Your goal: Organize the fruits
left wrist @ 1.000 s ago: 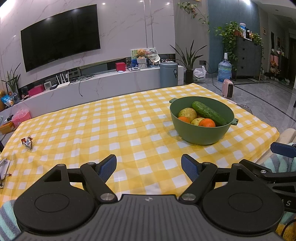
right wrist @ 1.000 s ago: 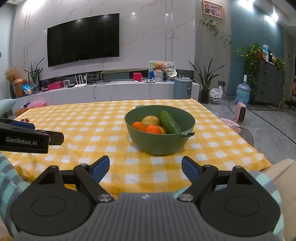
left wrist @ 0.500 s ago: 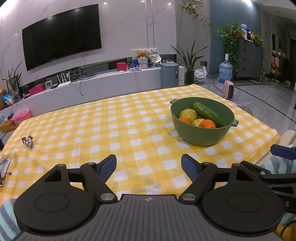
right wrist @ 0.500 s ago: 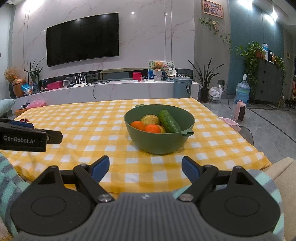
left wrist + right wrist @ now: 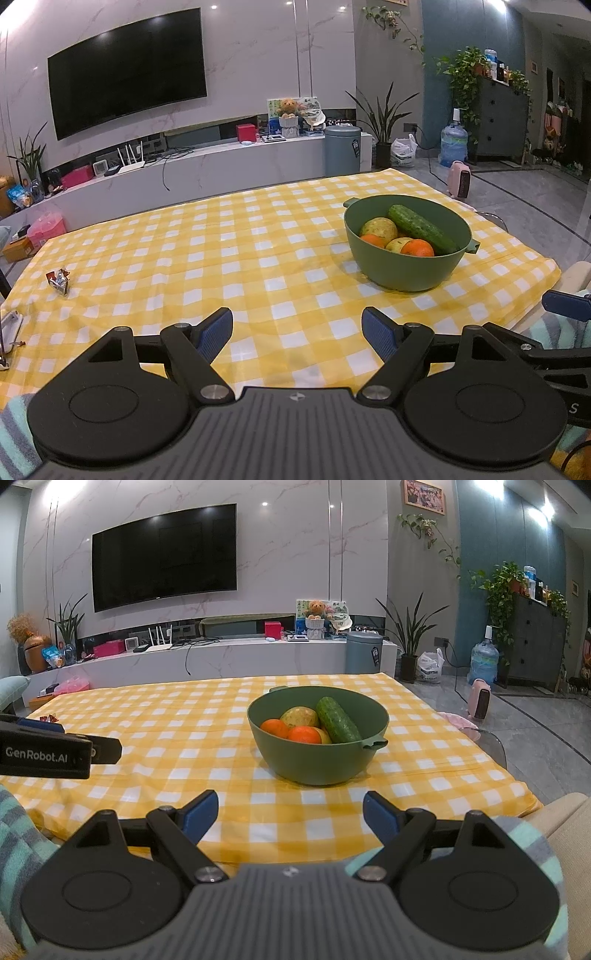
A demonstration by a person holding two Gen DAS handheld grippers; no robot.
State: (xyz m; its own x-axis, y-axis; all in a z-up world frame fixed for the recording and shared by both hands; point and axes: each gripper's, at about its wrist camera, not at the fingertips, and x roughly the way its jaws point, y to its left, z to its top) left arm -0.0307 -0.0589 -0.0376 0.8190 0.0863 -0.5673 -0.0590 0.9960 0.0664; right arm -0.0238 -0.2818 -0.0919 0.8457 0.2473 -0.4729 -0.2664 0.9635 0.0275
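A green bowl (image 5: 318, 755) is placed on the yellow checked tablecloth (image 5: 177, 731), toward the right side of the table and near its front edge. In the bowl a cucumber (image 5: 338, 720) is laid slanted against the right wall, beside two oranges (image 5: 304, 734) and two yellowish fruits (image 5: 300, 716); one of these is mostly hidden behind the oranges, and what kind they are cannot be told. The lower parts of all the fruit are covered by the bowl wall.

The right gripper (image 5: 290, 814) is held before the table edge with its fingers spread wide, and nothing is gripped. The left gripper (image 5: 297, 332) is also opened wide and empty, over the cloth and well apart from the bowl.

Far left, a small crumpled wrapper (image 5: 59, 282) is seen. At the picture edge a white object (image 5: 9, 325) is cut off.
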